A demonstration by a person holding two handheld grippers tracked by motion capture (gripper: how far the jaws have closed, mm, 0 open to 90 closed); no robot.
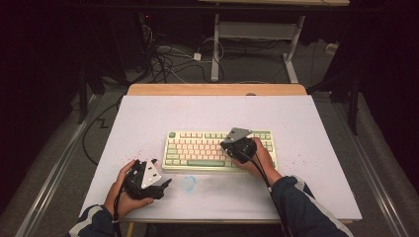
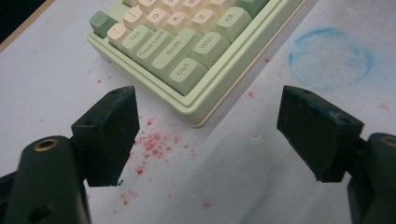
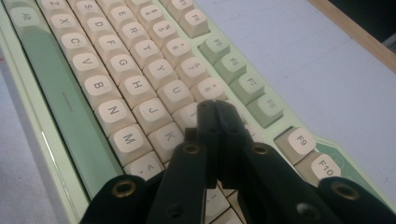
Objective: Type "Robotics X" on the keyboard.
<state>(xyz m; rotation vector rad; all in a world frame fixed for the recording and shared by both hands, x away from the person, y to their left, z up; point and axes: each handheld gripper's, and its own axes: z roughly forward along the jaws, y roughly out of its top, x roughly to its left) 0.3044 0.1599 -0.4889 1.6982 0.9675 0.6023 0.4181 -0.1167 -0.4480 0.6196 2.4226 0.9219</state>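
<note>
Now — keyboard: the green-and-cream keyboard point(image 1: 220, 149) lies flat mid-table, a little toward the near edge.
Right gripper: the right gripper point(image 3: 215, 108) has its jaws pressed together, tips poised over the I key area — typing looks like the step in hand.
Left gripper: the left gripper point(image 2: 208, 135) waits with jaws spread, empty, just off the keyboard's near-left corner.
Next move: probably a short, straight press onto a single key.
Table: red specks and a blue ring stain point(image 2: 330, 58) mark the white table point(image 1: 316, 128).

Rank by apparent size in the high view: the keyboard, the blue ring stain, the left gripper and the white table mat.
1. White table mat
2. Keyboard
3. Left gripper, though it sits nearer the camera, which may inflate it
4. Blue ring stain
</note>
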